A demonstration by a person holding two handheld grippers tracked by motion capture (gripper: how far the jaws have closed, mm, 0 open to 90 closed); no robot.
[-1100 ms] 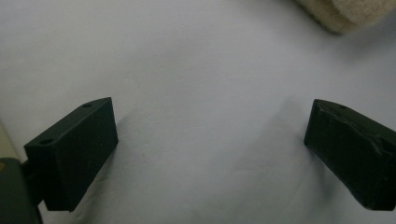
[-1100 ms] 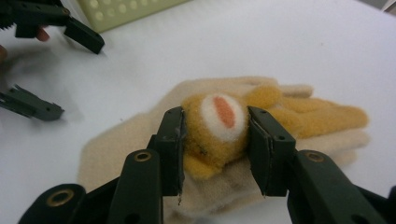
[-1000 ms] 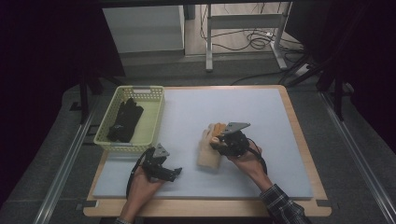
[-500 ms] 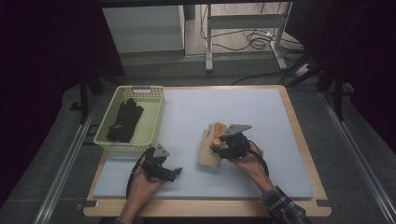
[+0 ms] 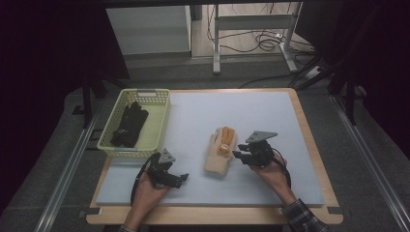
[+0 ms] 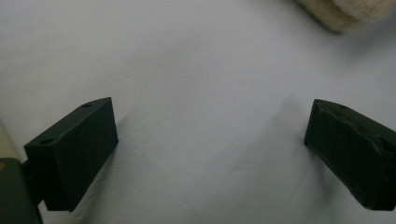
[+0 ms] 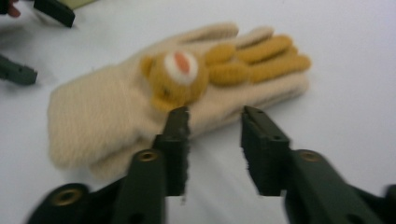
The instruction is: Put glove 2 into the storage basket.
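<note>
Two hand-held grippers [image 5: 180, 180] [image 5: 240, 156] beside glove [image 5: 220, 150]

Can't really make out the dark stuff [image 5: 129, 124] in the basket [image 5: 159, 126]; glove [image 6: 345, 11] cropped by top edge, left gripper view.

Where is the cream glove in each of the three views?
High view: the cream glove lies at the middle of the mat, beside the right hand-held gripper.
Left gripper view: only its edge, top right corner.
Right gripper view: centre, just beyond the jaws.
Shared landmark: the pale mat.
</note>
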